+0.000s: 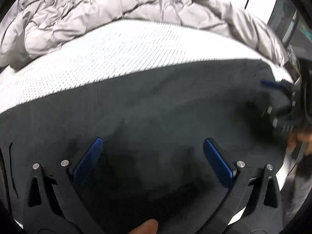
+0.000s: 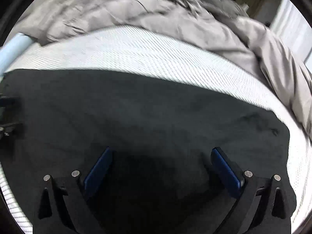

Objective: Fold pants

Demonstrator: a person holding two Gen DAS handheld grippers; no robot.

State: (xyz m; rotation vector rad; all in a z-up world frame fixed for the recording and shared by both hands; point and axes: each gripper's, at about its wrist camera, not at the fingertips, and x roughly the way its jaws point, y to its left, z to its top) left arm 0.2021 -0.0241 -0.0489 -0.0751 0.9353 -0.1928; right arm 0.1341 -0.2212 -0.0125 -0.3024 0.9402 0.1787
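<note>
Pants: dark charcoal pants [image 1: 156, 105], soft matte cloth, spread flat on the mattress with shallow creases; from the right wrist view [image 2: 148, 113] they're a broad dark slab with a rounded corner at the right edge.
Mattress: white mattress [image 1: 117, 58], knitted cover with fine dotted ribbing, showing as a pale band beyond the pants [image 2: 156, 54].
Duvet: grey quilted duvet [image 1: 97, 9], crumpled and puffy, heaped on the mattress past the pants; same rumpled pile in the other view [image 2: 156, 13].
Left gripper: left gripper [image 1: 153, 146] hovers over the pants, black arms, blue ribbed pads spread wide, nothing between them.
Right gripper: right gripper [image 2: 161, 154] over the pants too, blue pads splayed apart, pinching nothing; blurred in the left wrist view [image 1: 280, 101] at the pants' right end.
Writing: none readable, the frames are motion-blurred.
</note>
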